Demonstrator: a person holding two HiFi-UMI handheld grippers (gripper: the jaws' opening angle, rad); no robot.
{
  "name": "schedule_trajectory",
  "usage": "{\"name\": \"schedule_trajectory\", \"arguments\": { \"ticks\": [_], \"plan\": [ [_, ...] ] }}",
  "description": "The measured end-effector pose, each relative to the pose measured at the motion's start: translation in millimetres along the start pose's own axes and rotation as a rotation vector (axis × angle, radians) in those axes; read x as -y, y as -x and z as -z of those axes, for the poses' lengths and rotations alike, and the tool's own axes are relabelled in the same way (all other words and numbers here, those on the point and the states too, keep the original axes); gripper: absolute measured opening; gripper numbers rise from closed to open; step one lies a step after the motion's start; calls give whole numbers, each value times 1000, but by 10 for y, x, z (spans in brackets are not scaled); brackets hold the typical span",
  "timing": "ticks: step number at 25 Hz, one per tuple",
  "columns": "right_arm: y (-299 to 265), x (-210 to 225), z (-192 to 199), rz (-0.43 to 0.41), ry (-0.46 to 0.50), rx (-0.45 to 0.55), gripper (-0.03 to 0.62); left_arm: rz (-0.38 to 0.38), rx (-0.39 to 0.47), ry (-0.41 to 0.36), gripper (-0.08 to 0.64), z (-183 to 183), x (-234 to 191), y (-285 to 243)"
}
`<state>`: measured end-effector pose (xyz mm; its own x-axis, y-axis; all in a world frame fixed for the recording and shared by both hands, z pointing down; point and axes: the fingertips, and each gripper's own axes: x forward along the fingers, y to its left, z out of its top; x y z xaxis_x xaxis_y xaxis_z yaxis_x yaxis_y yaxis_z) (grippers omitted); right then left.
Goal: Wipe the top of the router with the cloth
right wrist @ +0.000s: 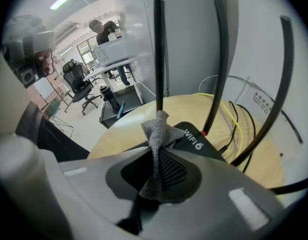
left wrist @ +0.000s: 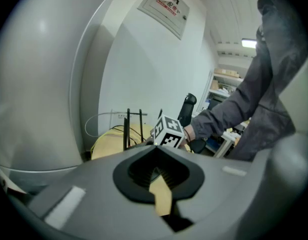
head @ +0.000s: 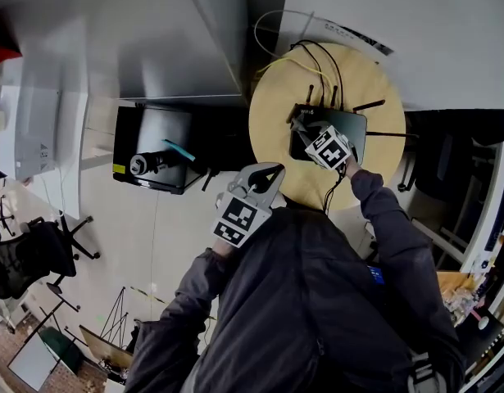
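Your right gripper [right wrist: 159, 136] has its jaws clamped on the grey cloth [right wrist: 157, 126], and the bunched end of the cloth sits over the near corner of the black router [right wrist: 196, 144], in front of its upright antennas [right wrist: 159, 54]. Your left gripper [left wrist: 156, 150] has its jaws closed with nothing between them, and it hangs at the near edge of the round wooden table [head: 272, 117], apart from the router. The router lies on that table.

Round wooden table [head: 272, 133] bears 1 router [head: 358, 128] and, seemingly, loose cables [head: 324, 62].
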<state>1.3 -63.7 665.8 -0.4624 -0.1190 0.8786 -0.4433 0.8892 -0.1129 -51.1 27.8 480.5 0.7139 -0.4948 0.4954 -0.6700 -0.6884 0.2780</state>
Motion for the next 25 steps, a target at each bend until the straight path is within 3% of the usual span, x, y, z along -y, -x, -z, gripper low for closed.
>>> {"name": "schedule_trajectory", "arguments": {
  "ticks": [10, 17, 20, 25],
  "plan": [
    [82, -567, 255, -70, 7, 12, 29, 27, -4, -4, 0, 25, 74, -51],
    [94, -651, 296, -114, 14, 4, 29, 25, -14, 7, 0, 78, 49, -67],
    [160, -467, 211, -96, 12, 43, 29, 19, -17, 14, 0, 81, 50, -58],
    [264, 292, 99, 36, -34, 65, 29, 5, -24, 25, 0, 98, 41, -69]
  ]
}}
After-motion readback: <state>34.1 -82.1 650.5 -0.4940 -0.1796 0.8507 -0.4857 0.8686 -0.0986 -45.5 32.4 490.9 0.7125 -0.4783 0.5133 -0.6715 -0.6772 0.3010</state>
